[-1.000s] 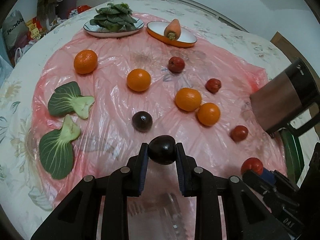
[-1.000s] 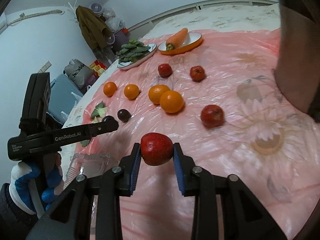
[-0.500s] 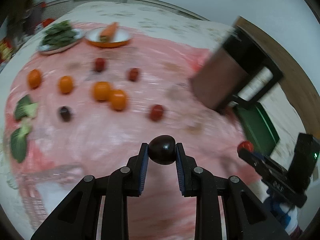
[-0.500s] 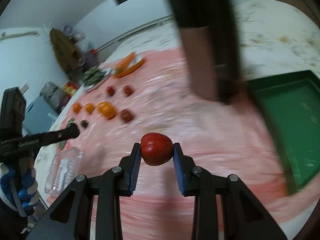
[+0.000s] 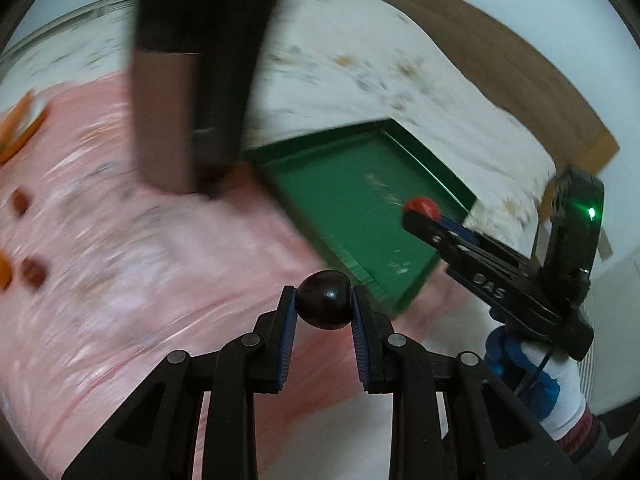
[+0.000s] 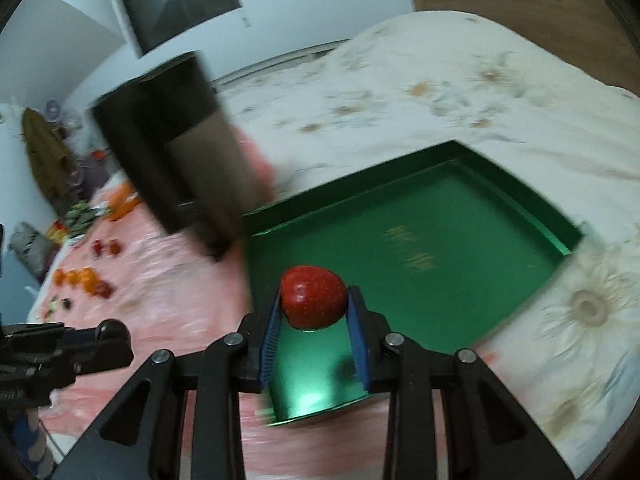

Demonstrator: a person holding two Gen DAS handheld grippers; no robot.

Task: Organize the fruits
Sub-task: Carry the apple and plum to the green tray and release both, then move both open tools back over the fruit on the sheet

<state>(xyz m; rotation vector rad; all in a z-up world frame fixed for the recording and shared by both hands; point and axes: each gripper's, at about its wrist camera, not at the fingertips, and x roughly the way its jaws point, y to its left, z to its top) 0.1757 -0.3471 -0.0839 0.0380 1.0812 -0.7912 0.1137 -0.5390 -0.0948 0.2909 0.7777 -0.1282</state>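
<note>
Presently your left gripper point(image 5: 324, 307) clamps the dark plum point(image 5: 325, 300), long axis crosswise; your right gripper point(image 6: 314, 307) clamps the red fruit point(image 6: 313, 297) above the green tray point(image 6: 472, 216); "DAS" legible.

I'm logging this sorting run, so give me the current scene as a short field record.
left gripper: jaws shut on dark plum, held above the pink sheet, just short of the tray
right gripper: jaws shut on red fruit, over the tray's near end
green tray: rectangular, nothing lying in it yet
brown mug: beside the tray's left edge, blurred
remaining fruit: oranges and red pieces far left on the sheet
</note>
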